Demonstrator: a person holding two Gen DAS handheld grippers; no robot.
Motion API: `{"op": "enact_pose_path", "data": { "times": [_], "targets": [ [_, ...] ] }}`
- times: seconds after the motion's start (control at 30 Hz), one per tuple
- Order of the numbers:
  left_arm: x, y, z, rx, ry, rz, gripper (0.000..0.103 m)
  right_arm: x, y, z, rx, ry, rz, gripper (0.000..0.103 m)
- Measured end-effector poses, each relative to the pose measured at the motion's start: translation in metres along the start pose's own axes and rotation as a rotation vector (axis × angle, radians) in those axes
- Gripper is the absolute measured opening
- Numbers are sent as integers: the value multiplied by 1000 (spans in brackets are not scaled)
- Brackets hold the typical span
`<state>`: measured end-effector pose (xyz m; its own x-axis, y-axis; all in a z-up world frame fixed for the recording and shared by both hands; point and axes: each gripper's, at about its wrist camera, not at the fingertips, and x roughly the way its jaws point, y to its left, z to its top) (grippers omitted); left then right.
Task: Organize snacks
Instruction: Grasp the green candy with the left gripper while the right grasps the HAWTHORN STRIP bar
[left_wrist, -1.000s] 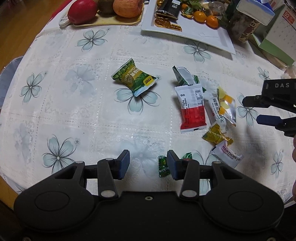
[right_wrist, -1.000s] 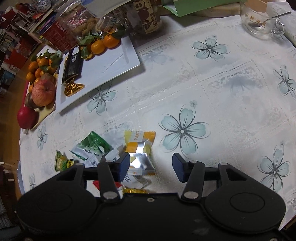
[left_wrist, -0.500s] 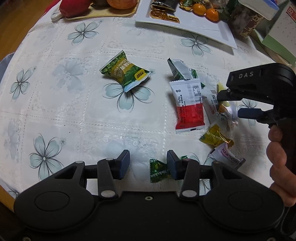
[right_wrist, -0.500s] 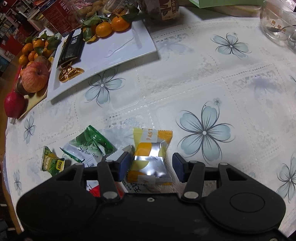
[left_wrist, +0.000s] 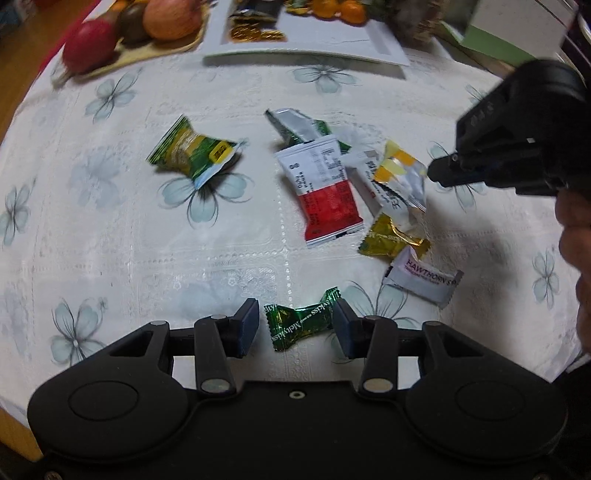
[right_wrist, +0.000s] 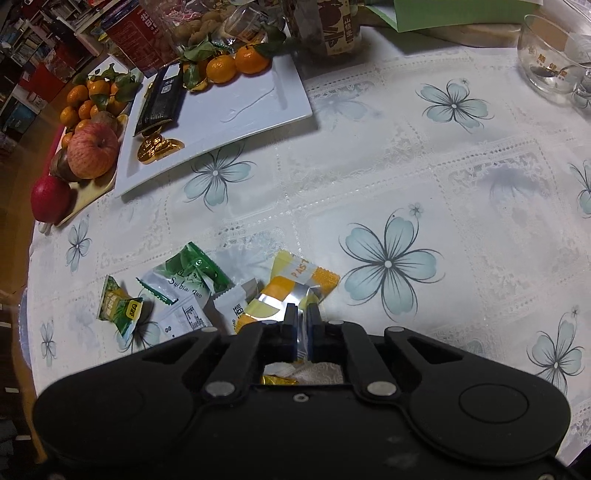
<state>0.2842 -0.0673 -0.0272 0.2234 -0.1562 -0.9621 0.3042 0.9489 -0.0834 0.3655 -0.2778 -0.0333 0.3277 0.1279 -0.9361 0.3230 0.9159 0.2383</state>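
Two right claw (right_wrist: 303, 325) fingers pinch yellow packet (right_wrist: 291, 291).

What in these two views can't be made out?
- Left wrist view: motion blur smears the fruit tray and white plate; labels unreadable.
- Right wrist view: the right gripper body covers the near end of the yellow-and-silver packet it pinches, and most of the gold candy.
- Left wrist view: whether the green candy touches the open left gripper.
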Motion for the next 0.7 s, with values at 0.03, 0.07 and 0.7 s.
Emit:
{"op": "enact_pose_path", "data": {
  "times": [0.03,0.07,0.7],
  "targets": [
    [-1,-6,-1,75,-9,15,51,-2,-2,-1,3,5,4,8],
    [-2,-12,-4,149,-20,32,51,-3,-4,-2,4,9,6,8],
    [27,-15,-9,267,-73,97,52,-12,-15,-30,-140,132,35,25]
  ]
}}
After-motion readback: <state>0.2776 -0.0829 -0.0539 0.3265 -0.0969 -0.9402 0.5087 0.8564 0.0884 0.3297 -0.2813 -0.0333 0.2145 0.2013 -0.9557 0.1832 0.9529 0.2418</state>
